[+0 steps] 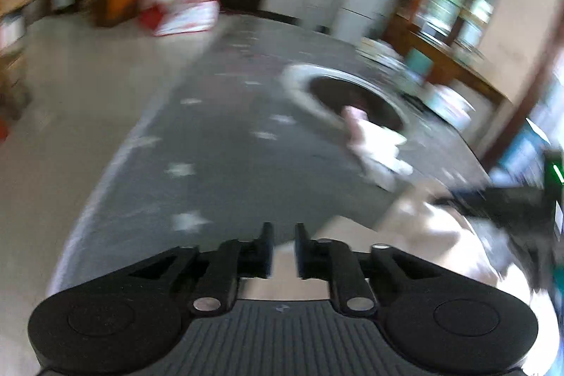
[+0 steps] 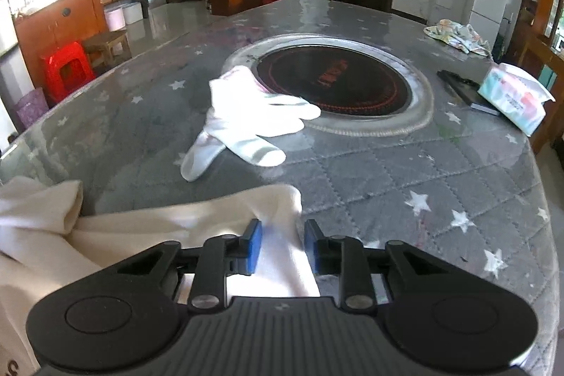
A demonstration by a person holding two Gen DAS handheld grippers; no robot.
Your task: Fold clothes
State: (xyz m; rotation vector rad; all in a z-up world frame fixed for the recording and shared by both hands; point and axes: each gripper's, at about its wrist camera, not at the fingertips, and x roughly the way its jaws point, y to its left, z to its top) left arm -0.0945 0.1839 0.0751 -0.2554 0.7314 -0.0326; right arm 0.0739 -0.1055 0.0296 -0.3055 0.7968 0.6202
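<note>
A cream garment point(image 2: 148, 228) lies bunched at the near edge of the grey star-patterned table point(image 2: 405, 171). My right gripper point(image 2: 282, 235) is open, its blue-padded fingers on either side of a fold of this garment. White socks point(image 2: 246, 115) lie in a small heap farther in, by the round cooktop point(image 2: 335, 83). The left wrist view is blurred by motion. My left gripper point(image 1: 283, 240) is open by a narrow gap and empty above the table's near edge. The cream garment point(image 1: 440, 235) and the right gripper point(image 1: 511, 203) show at its right, and the socks point(image 1: 377, 143) ahead.
A tissue pack point(image 2: 511, 97) and a black flat object point(image 2: 465, 87) lie at the table's right side. A patterned cloth point(image 2: 454, 34) lies at the far right. A red stool point(image 2: 67, 66) and wooden furniture stand on the floor to the left.
</note>
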